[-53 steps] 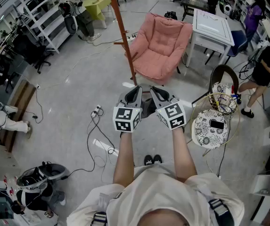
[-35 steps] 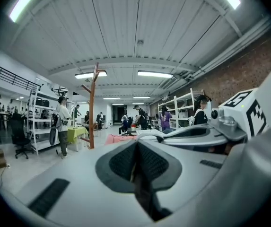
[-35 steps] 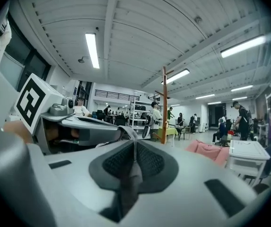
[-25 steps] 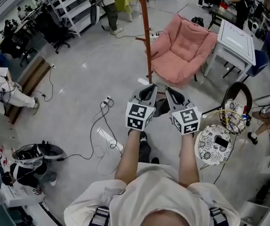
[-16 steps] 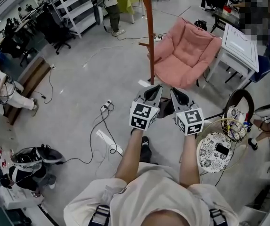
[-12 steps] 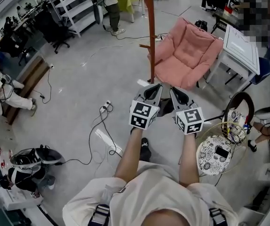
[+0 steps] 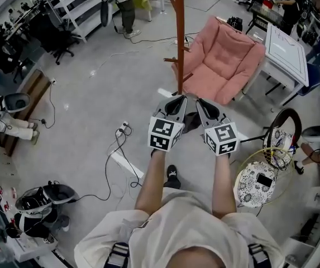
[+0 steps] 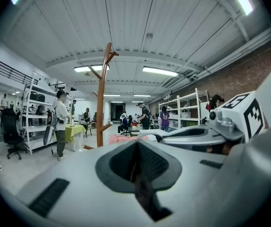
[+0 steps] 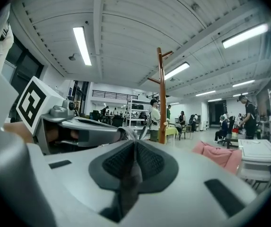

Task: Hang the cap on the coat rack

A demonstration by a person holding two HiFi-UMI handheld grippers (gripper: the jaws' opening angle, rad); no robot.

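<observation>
Grey workshop floor (image 7: 87, 99) spreads under the person, with loose cables (image 7: 120, 149) trailing across it at the left and metal shelves (image 7: 76, 4) along the far edge. From the head view, both forearms reach forward side by side, and the left gripper (image 7: 176, 100) and right gripper (image 7: 200, 102) point the same way, close together and roughly level. Between them hangs the cap (image 7: 190, 121), a dark bundle carried in the air over the floor. Each gripper view shows its jaws drawn together with a thin strip of dark fabric pinched between the pads, which seems to be the cap's edge, though so close to the lens it is blurred. So each gripper is clamped on the cap, one at either side. The coat rack (image 7: 180, 43), a tall orange-brown wooden pole with short angled pegs, stands straight ahead of the grippers and apart from them; the cap does not touch it. Just right of the pole sits a pink armchair (image 7: 221, 57), and past that a white table (image 7: 285, 43). A round patterned stool (image 7: 257, 183) stands near the person's right side. In the left gripper view another person (image 8: 60, 122) stands to the left of the rack.
</observation>
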